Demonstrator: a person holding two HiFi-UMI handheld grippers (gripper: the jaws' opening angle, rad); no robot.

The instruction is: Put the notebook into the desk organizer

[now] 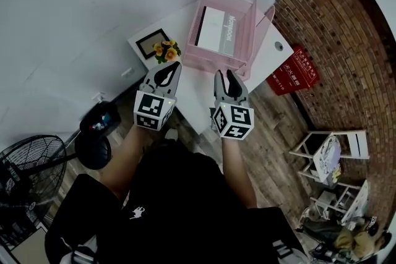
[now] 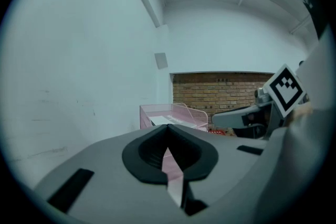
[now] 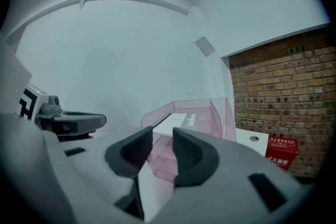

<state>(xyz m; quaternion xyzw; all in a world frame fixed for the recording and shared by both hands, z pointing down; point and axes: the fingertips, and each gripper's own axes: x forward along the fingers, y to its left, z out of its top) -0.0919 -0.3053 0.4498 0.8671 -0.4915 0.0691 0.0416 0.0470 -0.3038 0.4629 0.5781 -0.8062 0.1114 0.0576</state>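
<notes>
The white notebook lies flat inside the pink see-through desk organizer at the back of the white table. Both grippers hover short of the organizer's near side, apart from it. My left gripper has its jaws closed tip to tip with nothing in them. My right gripper shows a narrow gap between its pads, which hold nothing. In the left gripper view, the left gripper points at the organizer. In the right gripper view, the right gripper frames the organizer and the notebook.
A small picture frame and yellow flowers stand on the table left of the organizer. A red sign leans on the brick wall at the right. A fan stands on the floor at the left, a white rack at the right.
</notes>
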